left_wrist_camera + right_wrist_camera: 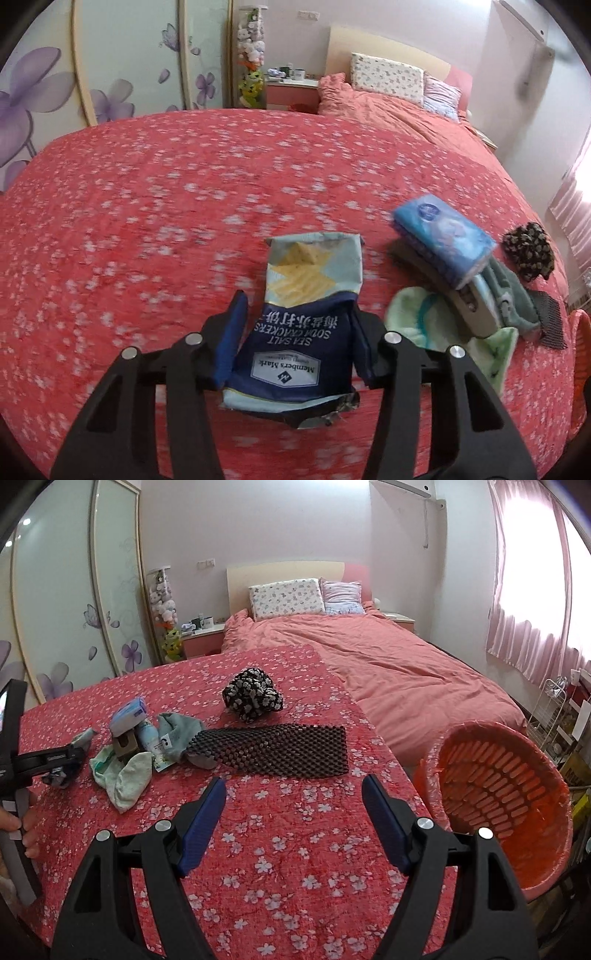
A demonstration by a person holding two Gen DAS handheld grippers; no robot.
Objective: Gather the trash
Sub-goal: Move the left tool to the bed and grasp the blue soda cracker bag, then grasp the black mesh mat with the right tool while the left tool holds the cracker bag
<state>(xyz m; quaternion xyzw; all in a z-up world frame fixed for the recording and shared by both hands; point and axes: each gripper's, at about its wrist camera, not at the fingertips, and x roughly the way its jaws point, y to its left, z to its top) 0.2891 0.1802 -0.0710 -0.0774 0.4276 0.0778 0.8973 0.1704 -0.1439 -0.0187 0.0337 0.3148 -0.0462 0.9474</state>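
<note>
A navy and pale-blue soda cracker wrapper lies on the red flowered bedspread. My left gripper has a blue pad against each side of it, and the wrapper bows up between them. The right wrist view catches that gripper at the far left with the wrapper's crumpled end under it. Over bare bedspread, my right gripper is open with nothing between its fingers. An orange lined basket stands just right of it, beyond the bed's edge.
Right of the wrapper is a pile: a blue tissue pack, a beige object, pale green socks and a grey-green cloth. A black mesh mat and a black-and-white cloth bundle lie farther on. A person's hand shows at the left edge.
</note>
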